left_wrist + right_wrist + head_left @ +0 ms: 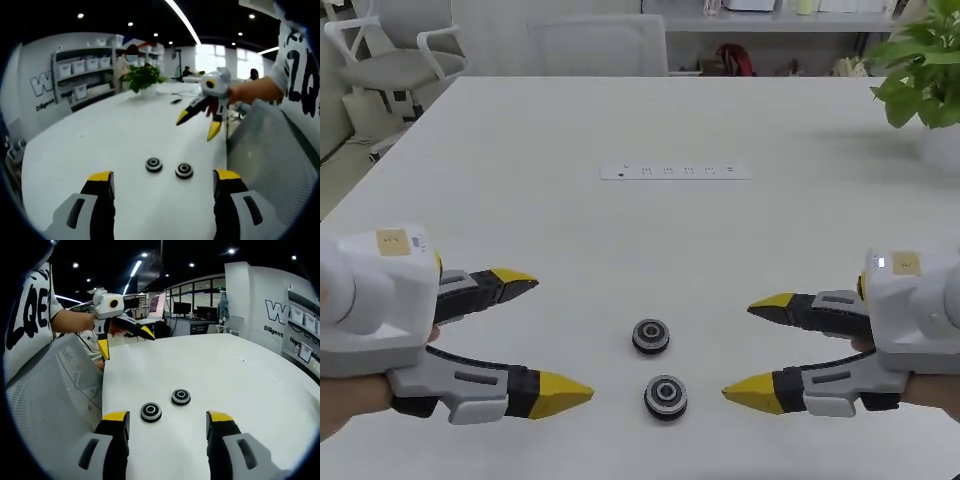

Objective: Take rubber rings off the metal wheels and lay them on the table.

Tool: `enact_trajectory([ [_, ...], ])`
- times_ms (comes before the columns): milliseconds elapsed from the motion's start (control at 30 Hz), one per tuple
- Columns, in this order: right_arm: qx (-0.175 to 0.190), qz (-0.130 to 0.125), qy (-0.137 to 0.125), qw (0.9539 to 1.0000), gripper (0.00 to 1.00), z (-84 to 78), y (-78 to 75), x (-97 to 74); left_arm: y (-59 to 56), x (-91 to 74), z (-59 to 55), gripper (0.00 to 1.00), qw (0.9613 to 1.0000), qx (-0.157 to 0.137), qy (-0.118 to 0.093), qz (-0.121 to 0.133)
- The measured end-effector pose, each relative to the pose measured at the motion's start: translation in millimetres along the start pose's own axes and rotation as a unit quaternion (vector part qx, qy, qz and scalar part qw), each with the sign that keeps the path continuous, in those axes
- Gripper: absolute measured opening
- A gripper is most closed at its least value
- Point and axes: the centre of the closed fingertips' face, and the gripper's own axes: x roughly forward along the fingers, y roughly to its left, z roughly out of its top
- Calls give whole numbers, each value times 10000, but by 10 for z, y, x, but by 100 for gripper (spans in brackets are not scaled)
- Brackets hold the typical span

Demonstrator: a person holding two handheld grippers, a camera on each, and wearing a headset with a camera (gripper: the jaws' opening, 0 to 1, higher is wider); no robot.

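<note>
The near wheel [666, 396] lies flat, rubber ring [649, 397] on, the far wheel [651, 337] just beyond it. The left gripper [562, 338] and right gripper [738, 350] flank it, jaws apart; the right seems slightly nearer.

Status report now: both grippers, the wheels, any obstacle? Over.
Left gripper open, right gripper open, both empty. Two wheels on table between them, rubber rings on. Socket strip far behind, no obstacle.

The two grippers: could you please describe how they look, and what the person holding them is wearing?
Both the left gripper and the right gripper have boxy white bodies with a tan sticker on top, and two tapered jaws in grey and black ending in yellow tips. The T-shirt is white with black lettering.
</note>
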Motion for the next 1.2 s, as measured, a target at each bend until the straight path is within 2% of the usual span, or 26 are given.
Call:
enact_trajectory([
  [267,29,41,30,10000,56,-27,-35,44,-33,139,27,78,9998,59,21,-184],
  [500,98,159,105,9998,53,-97,-2,144,-107,295,43,75,9991,133,81,-393],
  [633,97,252,160,9995,51,-134,32,204,-155,357,4,73,9983,191,172,-515],
  [1200,-94,736,581,9955,43,-312,161,452,-236,576,-131,65,9957,181,409,-811],
])
